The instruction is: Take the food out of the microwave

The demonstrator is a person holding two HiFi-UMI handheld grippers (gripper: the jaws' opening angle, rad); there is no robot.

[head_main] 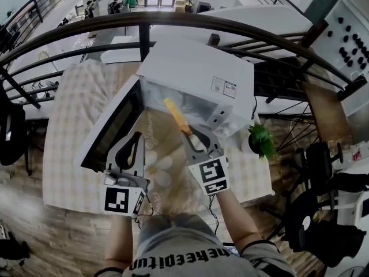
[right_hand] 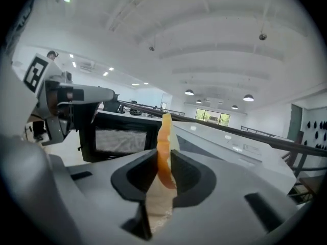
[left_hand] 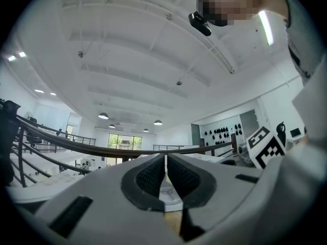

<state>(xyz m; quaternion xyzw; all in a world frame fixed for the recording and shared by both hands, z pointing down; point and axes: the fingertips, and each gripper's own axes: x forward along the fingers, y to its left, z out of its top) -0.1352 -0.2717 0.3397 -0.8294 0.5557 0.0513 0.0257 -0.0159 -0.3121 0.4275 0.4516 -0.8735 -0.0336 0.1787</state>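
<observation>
A white microwave (head_main: 199,77) stands on the table with its door (head_main: 112,128) swung open to the left. My right gripper (head_main: 191,136) is shut on a thin orange-yellow slice of food (head_main: 174,114), which sticks out toward the microwave's opening. In the right gripper view the slice (right_hand: 164,144) stands on edge between the dark pads, and the door's mesh window (right_hand: 120,139) lies behind it. My left gripper (head_main: 136,138) hangs in front of the open door. Its jaws (left_hand: 166,165) are together with nothing between them.
A checked cloth covers the table (head_main: 69,131). Several pale round items (head_main: 158,166) lie near its front edge between the grippers. A small green plant (head_main: 262,140) stands right of the microwave. A dark curved railing (head_main: 173,21) runs behind the table.
</observation>
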